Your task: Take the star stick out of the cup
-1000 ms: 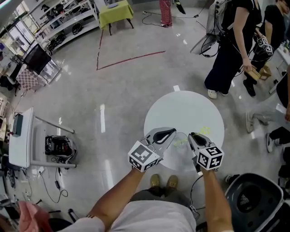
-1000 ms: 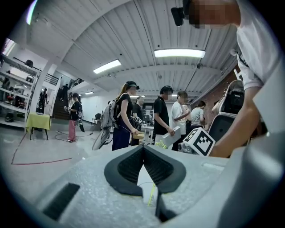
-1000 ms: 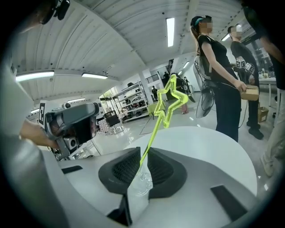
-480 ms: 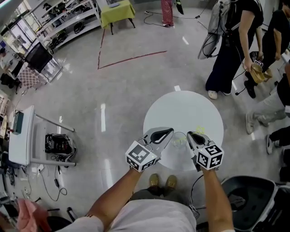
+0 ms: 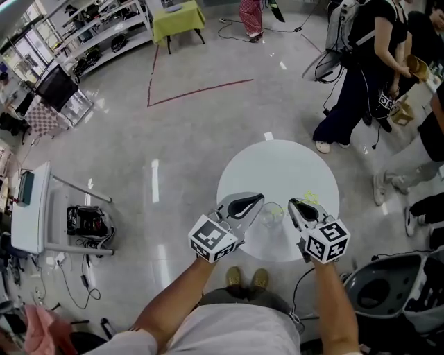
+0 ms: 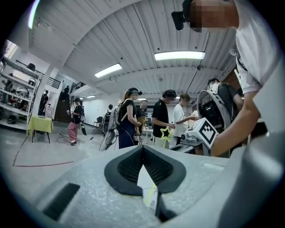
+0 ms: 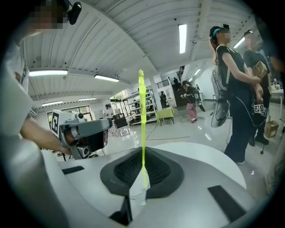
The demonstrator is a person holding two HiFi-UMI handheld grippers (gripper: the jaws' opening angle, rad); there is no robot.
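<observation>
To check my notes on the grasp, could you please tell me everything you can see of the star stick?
The star stick is a thin, yellow-green, plastic-looking rod topped by a hollow star outline. It stands nearly upright, pinched between the jaws of the shut right gripper, and its lower end sits inside the clear cup on the white table.

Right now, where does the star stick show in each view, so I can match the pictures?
Head view: the star stick is at the tip of the right claw, over the round table.
Left gripper view: its star is just right of centre, beside the right claw.
Right gripper view: it stands upright down the middle, pinched in the right claw.
Shared landmark: the green-draped table, far behind.
</observation>
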